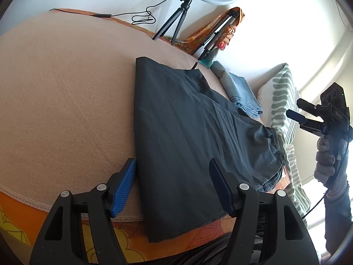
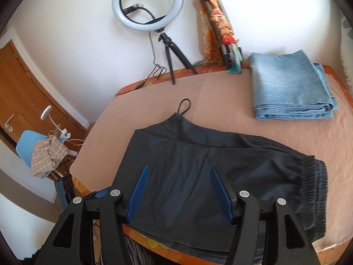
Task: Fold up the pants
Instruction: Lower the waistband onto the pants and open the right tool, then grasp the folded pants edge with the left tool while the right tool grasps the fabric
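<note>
The left gripper (image 1: 172, 185) hangs with its blue-padded fingers (image 1: 123, 187) spread wide above the near edge of the folded black pants (image 1: 187, 137), which lie on the beige-covered tabletop (image 1: 66, 92). Folded jeans (image 1: 240, 95) lie beyond them. At far right, a gloved hand (image 1: 326, 159) holds the right gripper (image 1: 300, 110) in the air.

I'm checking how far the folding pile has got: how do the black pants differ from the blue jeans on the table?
The black pants are dark, thin cloth with a gathered elastic waistband; the blue jeans are pale denim. The black pants lie spread wide, hanging over the near table edge; the blue jeans sit as a compact folded stack near the far corner. Both rest on the pink cloth, and neither claw holds either.
</note>
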Action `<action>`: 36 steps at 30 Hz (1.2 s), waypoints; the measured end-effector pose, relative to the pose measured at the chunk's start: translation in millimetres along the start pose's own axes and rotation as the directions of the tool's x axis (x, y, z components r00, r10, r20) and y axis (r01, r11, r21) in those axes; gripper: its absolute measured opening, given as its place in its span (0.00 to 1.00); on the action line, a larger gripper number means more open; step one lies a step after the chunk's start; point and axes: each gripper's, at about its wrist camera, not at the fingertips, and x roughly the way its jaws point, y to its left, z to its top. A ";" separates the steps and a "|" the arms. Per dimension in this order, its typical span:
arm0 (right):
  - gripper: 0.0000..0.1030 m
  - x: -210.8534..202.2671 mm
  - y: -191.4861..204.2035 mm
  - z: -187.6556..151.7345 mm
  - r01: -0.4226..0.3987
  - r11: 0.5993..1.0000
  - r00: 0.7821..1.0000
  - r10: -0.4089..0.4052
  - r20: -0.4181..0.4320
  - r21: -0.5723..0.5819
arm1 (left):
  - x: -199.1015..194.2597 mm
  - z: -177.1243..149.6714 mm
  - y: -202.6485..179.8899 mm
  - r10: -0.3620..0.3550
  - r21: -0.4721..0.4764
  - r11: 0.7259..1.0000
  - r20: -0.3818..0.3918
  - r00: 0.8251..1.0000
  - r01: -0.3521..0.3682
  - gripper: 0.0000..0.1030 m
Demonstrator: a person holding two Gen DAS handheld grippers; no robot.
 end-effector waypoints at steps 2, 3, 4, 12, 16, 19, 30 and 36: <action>0.59 18.4 13.5 2.1 -0.024 1.000 0.999 0.024 -0.027 -0.004 | 1.3 -1.0 -0.6 -0.017 -0.006 1.000 0.006 1.000 0.017 0.57; 0.59 27.7 20.4 3.3 -0.032 0.999 0.999 0.031 -0.042 -0.009 | 2.1 -1.5 -1.5 -0.023 -0.004 1.000 0.011 1.000 0.023 0.56; 0.59 36.9 27.6 4.2 -0.037 0.999 0.998 0.036 -0.056 -0.020 | 2.7 -1.9 -2.6 -0.028 0.001 1.000 0.014 0.999 0.028 0.51; 0.61 122.8 76.4 16.2 -0.094 0.994 0.974 0.082 -0.211 -0.048 | -4.1 -4.7 -14.9 -0.057 0.045 0.998 0.102 0.993 0.053 0.37; 0.60 172.4 105.6 21.2 -0.074 0.994 0.954 0.049 -0.295 -0.077 | -1.5 -5.6 -23.5 -0.069 0.081 0.995 0.105 0.992 0.061 0.37; 0.60 203.4 123.8 25.9 -0.039 0.992 0.942 -0.003 -0.337 -0.116 | -1.4 -5.4 -27.1 -0.078 0.100 0.993 0.111 0.991 0.067 0.37; 0.59 258.4 163.4 33.1 0.141 0.946 0.896 -0.247 -0.368 -0.290 | -1.2 -6.2 -34.3 -0.097 0.149 0.986 0.116 0.988 0.080 0.37; 0.52 282.1 168.9 26.5 0.224 0.875 0.836 -0.399 -0.377 -0.430 | 1.3 -5.1 -44.6 -0.060 0.212 0.977 0.103 0.993 0.037 0.37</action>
